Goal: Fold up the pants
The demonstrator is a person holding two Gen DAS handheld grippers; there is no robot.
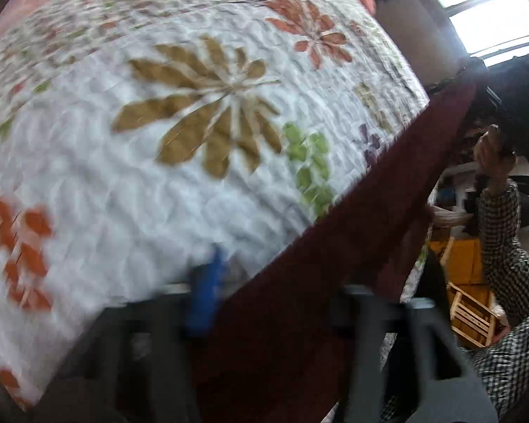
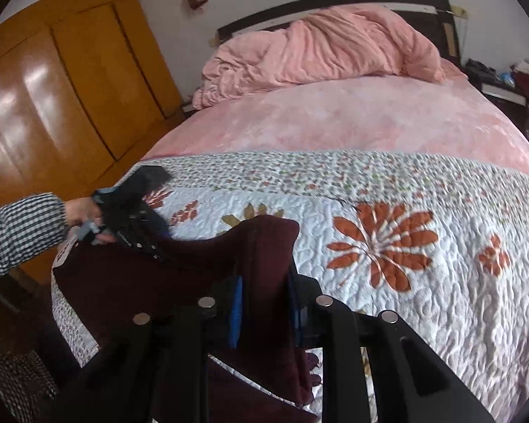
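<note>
Right wrist view: we see the bed (image 2: 388, 123) filling the frame, its floral quilt (image 2: 423, 282) below, and the maroon pants (image 2: 180, 275) lower left. Our right claw (image 2: 264, 310) pinches a raised fold; our left claw (image 2: 158, 243) grips the cloth's far edge.

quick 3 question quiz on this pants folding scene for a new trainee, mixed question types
1. True or false: the right gripper is shut on the maroon pants.
2. What covers the near part of the bed: A) floral quilt B) striped towel C) bare mattress?
3. Name what is heaped at the headboard.

Key: 1 true. 2 A. 3 a pink duvet.
</note>
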